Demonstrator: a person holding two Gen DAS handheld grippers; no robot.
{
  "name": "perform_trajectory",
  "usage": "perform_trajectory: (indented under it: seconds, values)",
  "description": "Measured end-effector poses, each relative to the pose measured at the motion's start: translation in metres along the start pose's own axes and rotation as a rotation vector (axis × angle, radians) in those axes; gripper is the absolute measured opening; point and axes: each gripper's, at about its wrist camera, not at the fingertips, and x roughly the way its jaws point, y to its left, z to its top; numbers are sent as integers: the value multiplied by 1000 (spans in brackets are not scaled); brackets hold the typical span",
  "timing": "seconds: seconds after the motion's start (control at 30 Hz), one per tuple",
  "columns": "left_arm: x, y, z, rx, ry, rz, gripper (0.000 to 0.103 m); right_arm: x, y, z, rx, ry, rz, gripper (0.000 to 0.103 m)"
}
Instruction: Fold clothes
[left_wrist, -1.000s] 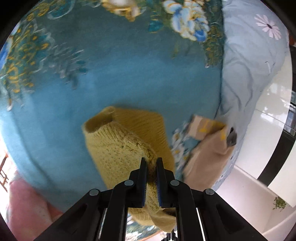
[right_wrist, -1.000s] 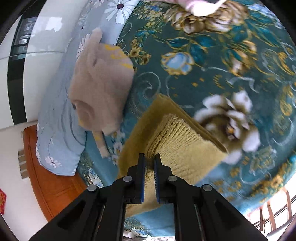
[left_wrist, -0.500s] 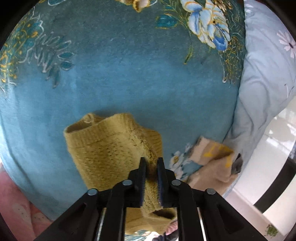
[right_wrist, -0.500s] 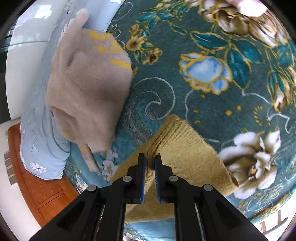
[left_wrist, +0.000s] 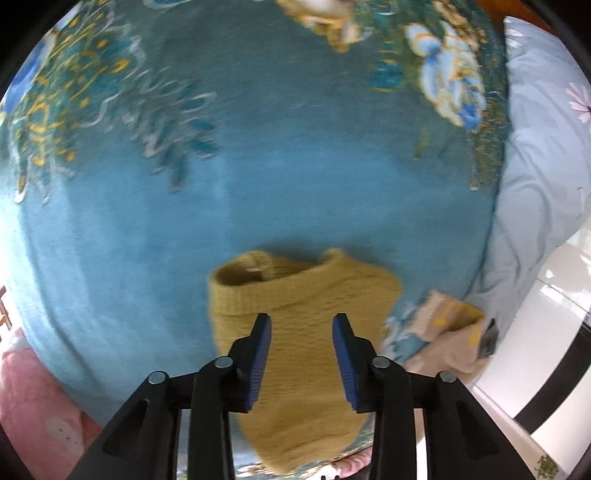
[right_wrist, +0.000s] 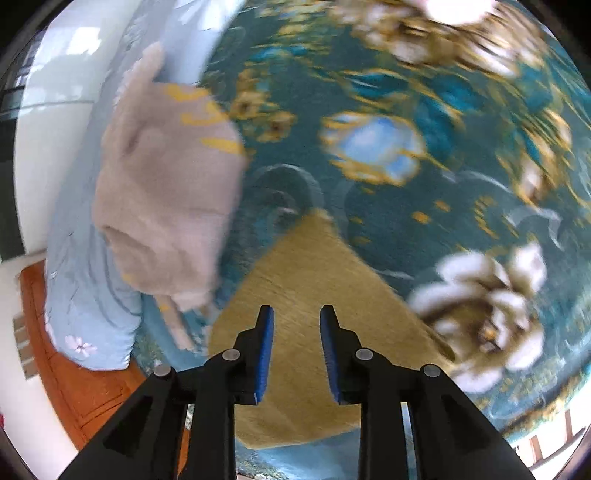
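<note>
Presently, both tools stand spread, nothing between their blue ribbed pads. Left gripper (left_wrist: 301, 321): jaws wide apart, poised over the mustard-yellow knitted sweater (left_wrist: 303, 325), which lies folded into a compact bundle on the teal floral plush blanket (left_wrist: 258, 177). Ribbed opening of the sweater faces up and left in the left wrist view, a small pale label visible inside it. Whether the left fingertips touch the knit cannot be told. Right gripper (right_wrist: 297, 314): jaws likewise parted, over the same sweater (right_wrist: 306, 266), seen here as a flat yellow wedge with one corner pointing away from the camera; contact unclear, frame blurred. Just beside the sweater, toward the blanket's (right_wrist: 424, 206) edge, sits a folded beige fleece garment with yellow markings (right_wrist: 166, 199), also visible at the lower right of the left wrist view (left_wrist: 450, 332), where a dark tag or clip shows at its far end. Beyond it, a pale blue daisy-print pillow (left_wrist: 539, 177) runs along the blanket's side; the right wrist view shows it (right_wrist: 92, 302) under and behind the beige garment. Pink bedding (left_wrist: 33, 406) at lower left of the left wrist view. Orange-brown wooden bed frame (right_wrist: 74, 387) below the pillow.
</note>
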Motion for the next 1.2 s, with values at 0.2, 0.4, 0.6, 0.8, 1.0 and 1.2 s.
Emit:
perform_trajectory:
  seconds: [0.2, 0.4, 0.6, 0.8, 1.0, 1.2]
  values:
    - [21, 22, 1, 22, 26, 51, 51, 6, -67, -33, 122, 28, -94, 43]
    - [42, 16, 4, 101, 28, 64, 56, 29, -87, -41, 183, 60, -49, 50]
    - [56, 7, 5, 129, 16, 48, 54, 48, -78, -41, 182, 52, -83, 53]
    - [54, -8, -2, 177, -17, 37, 22, 36, -65, -36, 153, 18, -48, 41]
    - [21, -31, -19, 281, -38, -79, 12, 2, -34, -34, 23, -3, 26, 16]
    - [19, 15, -2, 248, -20, -23, 12, -13, -37, -44, -91, 5, 5, 16]
